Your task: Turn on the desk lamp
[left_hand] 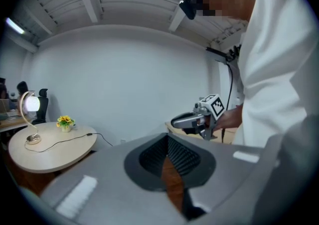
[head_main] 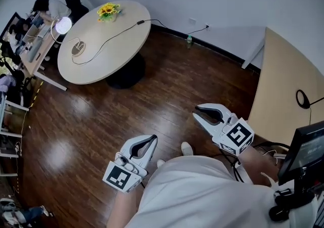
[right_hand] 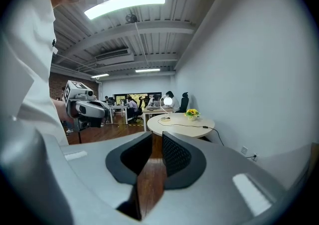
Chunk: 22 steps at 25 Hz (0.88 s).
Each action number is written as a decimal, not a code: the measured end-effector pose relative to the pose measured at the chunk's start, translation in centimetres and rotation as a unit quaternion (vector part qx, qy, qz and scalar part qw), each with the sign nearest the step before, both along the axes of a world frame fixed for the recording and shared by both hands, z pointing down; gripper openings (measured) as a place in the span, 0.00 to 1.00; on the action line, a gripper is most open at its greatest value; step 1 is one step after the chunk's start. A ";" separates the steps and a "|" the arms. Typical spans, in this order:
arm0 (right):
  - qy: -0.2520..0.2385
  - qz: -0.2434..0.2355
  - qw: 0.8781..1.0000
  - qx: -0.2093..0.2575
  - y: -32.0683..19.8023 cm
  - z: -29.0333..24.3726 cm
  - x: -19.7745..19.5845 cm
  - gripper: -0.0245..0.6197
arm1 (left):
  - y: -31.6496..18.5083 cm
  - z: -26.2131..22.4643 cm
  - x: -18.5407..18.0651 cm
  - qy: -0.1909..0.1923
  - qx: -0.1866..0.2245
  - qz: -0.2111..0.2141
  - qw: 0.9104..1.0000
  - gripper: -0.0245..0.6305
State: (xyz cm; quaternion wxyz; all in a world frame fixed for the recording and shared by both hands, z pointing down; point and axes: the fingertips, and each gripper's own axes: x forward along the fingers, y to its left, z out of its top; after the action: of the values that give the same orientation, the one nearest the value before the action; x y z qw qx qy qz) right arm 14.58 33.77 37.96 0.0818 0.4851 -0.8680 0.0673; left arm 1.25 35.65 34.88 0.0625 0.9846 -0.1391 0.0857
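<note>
The desk lamp [head_main: 63, 25] stands on the far left part of a round table [head_main: 116, 50], its round head glowing white. Its cable [head_main: 109, 39] runs across the tabletop. The lamp [left_hand: 31, 104] glows at the far left of the left gripper view, and the lamp [right_hand: 166, 102] shows small and distant in the right gripper view. My left gripper [head_main: 152, 138] and right gripper [head_main: 196, 115] are held close to my body, far from the table. Both are shut and hold nothing. The right gripper [left_hand: 174, 121] and the left gripper [right_hand: 102, 111] show in each other's views.
A pot of yellow flowers [head_main: 108, 10] sits on the round table. Wooden floor [head_main: 167, 90] lies between me and that table. A second pale table [head_main: 283, 85] and a dark monitor [head_main: 306, 151] are at my right. Office desks with seated people [head_main: 30, 30] fill the far left. A green bottle [head_main: 189, 41] stands by the wall.
</note>
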 end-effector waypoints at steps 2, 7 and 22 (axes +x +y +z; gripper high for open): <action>-0.002 -0.001 1.000 0.004 0.2 -0.6 -1.2 0.13 | 0.4 -0.4 -1.1 -0.001 0.004 0.003 1.000 0.06; 0.004 -0.006 1.000 0.012 0.2 -1.8 -4.7 0.13 | 0.6 -0.6 -5.0 -0.001 0.000 -0.006 1.000 0.06; 0.016 0.004 1.000 0.014 1.0 -3.0 -8.3 0.13 | 1.4 -0.7 -8.6 -0.002 -0.002 0.003 1.000 0.06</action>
State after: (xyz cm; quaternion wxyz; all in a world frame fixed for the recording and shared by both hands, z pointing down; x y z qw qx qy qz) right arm 6.27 34.77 34.95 0.0887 0.4902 -0.8657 0.0482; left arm -7.38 37.03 34.16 0.0638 0.9847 -0.1358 0.0883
